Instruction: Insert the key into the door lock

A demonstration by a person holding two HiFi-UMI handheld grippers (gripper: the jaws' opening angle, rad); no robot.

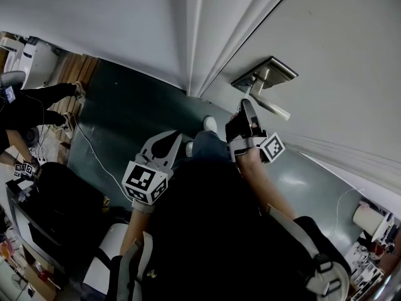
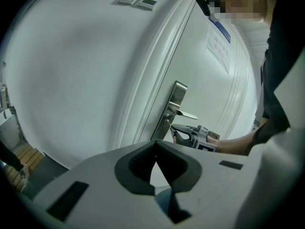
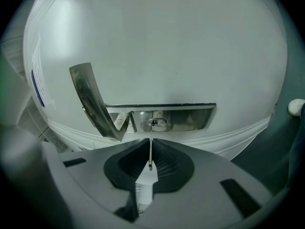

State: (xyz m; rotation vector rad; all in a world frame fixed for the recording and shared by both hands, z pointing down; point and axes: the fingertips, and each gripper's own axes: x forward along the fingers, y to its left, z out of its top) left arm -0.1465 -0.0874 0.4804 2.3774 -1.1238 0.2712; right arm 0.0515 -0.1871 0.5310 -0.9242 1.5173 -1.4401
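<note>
On the white door, a steel lock plate [image 1: 266, 80] carries a lever handle [image 1: 270, 107]. My right gripper [image 1: 244, 115] is just below it, shut on the key. In the right gripper view the thin key blade [image 3: 150, 149] runs straight from the right gripper [image 3: 150, 140] up to the keyhole cylinder [image 3: 157, 122] in the lock plate [image 3: 190, 116]. Its tip is at the keyhole; I cannot tell whether it is inside. The handle [image 3: 93, 101] hangs to the left. My left gripper [image 1: 164, 146] is held back from the door, shut and empty, and its view shows the lock plate [image 2: 175, 101] and right gripper [image 2: 183, 133].
The door frame [image 1: 195, 36] runs beside the lock. The floor [image 1: 125, 105] is dark green, with a thin cable [image 1: 94, 155]. Another person [image 1: 31, 105] stands far left. A white door stop [image 3: 296, 107] sits low right. A notice [image 2: 218, 42] is on the door, switches [image 2: 138, 1] on the wall.
</note>
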